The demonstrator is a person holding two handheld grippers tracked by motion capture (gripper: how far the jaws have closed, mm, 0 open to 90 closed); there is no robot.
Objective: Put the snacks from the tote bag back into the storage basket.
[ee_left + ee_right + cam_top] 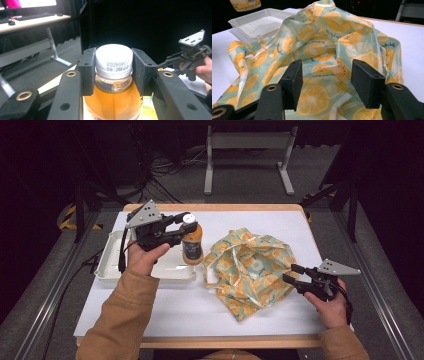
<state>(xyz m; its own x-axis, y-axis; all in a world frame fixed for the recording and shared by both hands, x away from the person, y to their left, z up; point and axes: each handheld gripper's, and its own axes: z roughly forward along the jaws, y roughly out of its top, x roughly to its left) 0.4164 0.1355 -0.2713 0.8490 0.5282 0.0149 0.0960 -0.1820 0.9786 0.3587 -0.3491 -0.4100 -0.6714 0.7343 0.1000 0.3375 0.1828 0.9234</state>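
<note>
the left gripper (184,227) is clamped on the bottle (192,245), held over the tray's (107,257) right edge; its white cap reads 20260902. the right gripper (294,274) gapes, unclenched, at the fruit-print bag's (250,265) right edge; bare table (175,310) lies near.

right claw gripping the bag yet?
No: in the right gripper view the right claw stands open, jaws apart over the citrus-print bag without pinching any fabric.
</note>
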